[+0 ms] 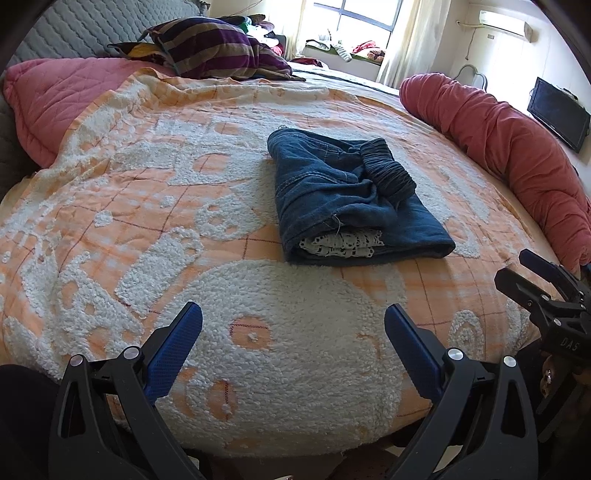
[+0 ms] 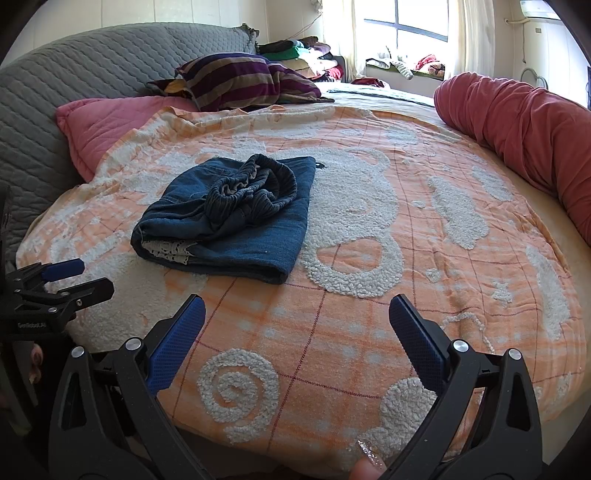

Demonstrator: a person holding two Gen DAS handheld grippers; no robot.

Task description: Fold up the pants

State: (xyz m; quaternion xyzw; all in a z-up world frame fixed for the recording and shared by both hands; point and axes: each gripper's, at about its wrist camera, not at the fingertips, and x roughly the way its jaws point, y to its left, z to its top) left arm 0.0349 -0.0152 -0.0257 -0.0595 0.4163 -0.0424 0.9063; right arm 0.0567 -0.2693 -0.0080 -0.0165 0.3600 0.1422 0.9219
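1. Both grippers stood wide open and held nothing: the left gripper [image 1: 293, 325] hung over the near edge of the bed, and the right gripper [image 2: 297, 319] hung just beside it, its blue pads spread apart.
2. Each gripper showed in the other's view, the right one at the edge of the left wrist view [image 1: 543, 280] and the left one at the edge of the right wrist view [image 2: 62, 280].
3. Ahead of them, apart from both, the pants [image 1: 347, 199] lay folded into a compact bundle near the middle of the bed.
4. They were dark blue denim, with a gathered elastic waistband [image 2: 255, 192] bunched on top and a strip of white lace [image 1: 343, 242] showing in the near fold.
5. Under them lay an orange checked blanket [image 2: 351, 332] with raised white fleecy shapes.
6. A rolled red quilt [image 1: 509, 147] ran along the far right edge of the bed, a pink quilted pillow [image 2: 107, 118] and a purple striped pillow [image 1: 218, 48] lay at the left, and a grey quilted headboard [image 2: 74, 70] curved behind.
7. A bright window [image 2: 417, 22] with pale curtains stood at the back, and a dark screen [image 1: 557, 112] hung on the right wall.
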